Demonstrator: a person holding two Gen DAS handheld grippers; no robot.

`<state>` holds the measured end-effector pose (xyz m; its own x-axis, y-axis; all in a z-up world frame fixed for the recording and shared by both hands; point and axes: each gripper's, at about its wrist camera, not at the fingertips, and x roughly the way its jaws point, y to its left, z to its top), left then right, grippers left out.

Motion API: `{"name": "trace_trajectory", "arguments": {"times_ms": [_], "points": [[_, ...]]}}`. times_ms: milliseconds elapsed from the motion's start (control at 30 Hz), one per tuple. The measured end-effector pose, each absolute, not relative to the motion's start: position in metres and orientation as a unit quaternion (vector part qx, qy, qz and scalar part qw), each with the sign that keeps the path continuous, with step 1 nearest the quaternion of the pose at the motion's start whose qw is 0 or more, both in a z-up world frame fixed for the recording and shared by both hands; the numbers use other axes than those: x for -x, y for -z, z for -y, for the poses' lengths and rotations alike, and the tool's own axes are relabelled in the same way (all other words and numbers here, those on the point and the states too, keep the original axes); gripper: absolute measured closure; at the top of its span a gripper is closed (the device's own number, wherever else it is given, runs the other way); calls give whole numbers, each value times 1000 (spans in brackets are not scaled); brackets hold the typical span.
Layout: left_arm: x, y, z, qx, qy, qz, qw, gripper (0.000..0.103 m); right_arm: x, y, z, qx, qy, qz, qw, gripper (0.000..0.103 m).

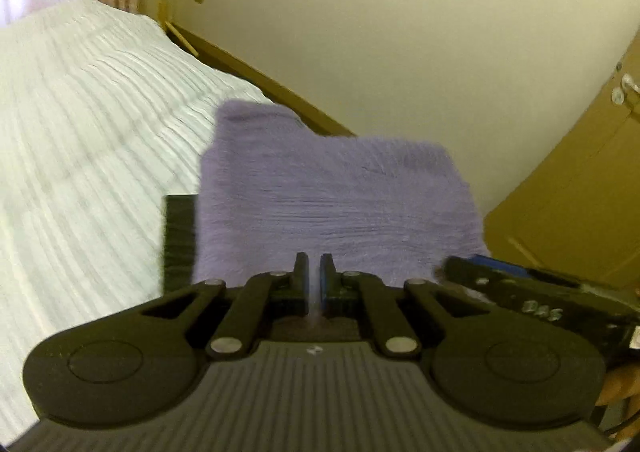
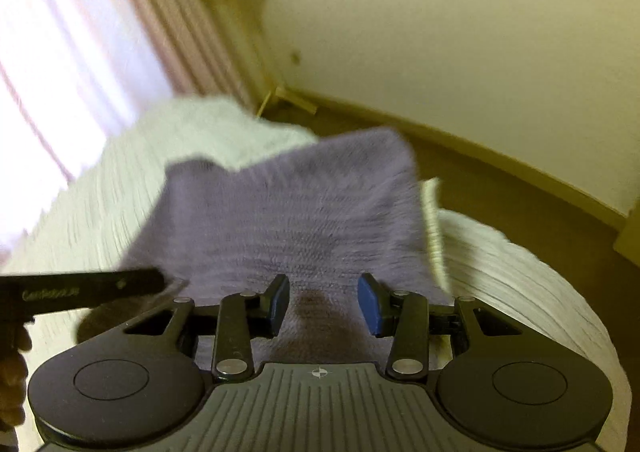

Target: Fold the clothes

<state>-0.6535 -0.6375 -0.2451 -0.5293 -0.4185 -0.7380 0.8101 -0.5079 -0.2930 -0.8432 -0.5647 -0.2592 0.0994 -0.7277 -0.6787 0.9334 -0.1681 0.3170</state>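
A purple knitted garment (image 1: 332, 203) is raised over the bed in front of the left gripper (image 1: 315, 264). That gripper's jaws are almost together, with a thin strip of the purple fabric pinched between the blue pads. In the right wrist view the same garment (image 2: 288, 211) spreads out ahead of and under the right gripper (image 2: 324, 292). The right gripper's jaws stand apart over the fabric, and the pads (image 2: 370, 304) do not press on it. A cream strip of cloth (image 2: 434, 228) shows along the garment's right edge. Both views are blurred.
A white ribbed bedspread (image 1: 80, 131) covers the bed (image 2: 520, 272). A dark rectangular thing (image 1: 180, 240) stands at the garment's left edge. The black body of the other tool (image 1: 520, 288) is close on the right. Beyond the bed are wooden floor (image 2: 500, 191), wall, a door (image 1: 580, 191) and pink curtains (image 2: 160, 19).
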Motion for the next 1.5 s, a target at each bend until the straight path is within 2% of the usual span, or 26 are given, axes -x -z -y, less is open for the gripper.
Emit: {"name": "trace_trajectory", "arguments": {"times_ms": [133,267,367,533,700,767,800,900,1500], "points": [[640,238,622,-305,815,-315,379,99,839,246,527,-386,666,-124,625,60],[638,240,613,-330,793,-328,394,99,825,256,520,-408,660,-169,607,60],[638,230,601,-336,787,-326,402,97,822,243,507,-411,661,-153,609,60],[621,212,574,-359,764,-335,418,77,808,228,486,-421,665,-168,593,60],[602,193,539,-379,745,-326,442,69,788,210,455,-431,670,-170,579,60],[594,186,523,-384,741,-320,449,69,777,201,438,-428,674,-172,578,59],[591,182,515,-386,741,-315,450,68,772,197,430,-426,676,-173,577,57],[577,174,489,-392,741,-307,450,66,754,180,403,-414,686,-171,573,28],[511,111,339,-363,777,-266,441,64,688,131,268,-397,708,-156,563,28]]}}
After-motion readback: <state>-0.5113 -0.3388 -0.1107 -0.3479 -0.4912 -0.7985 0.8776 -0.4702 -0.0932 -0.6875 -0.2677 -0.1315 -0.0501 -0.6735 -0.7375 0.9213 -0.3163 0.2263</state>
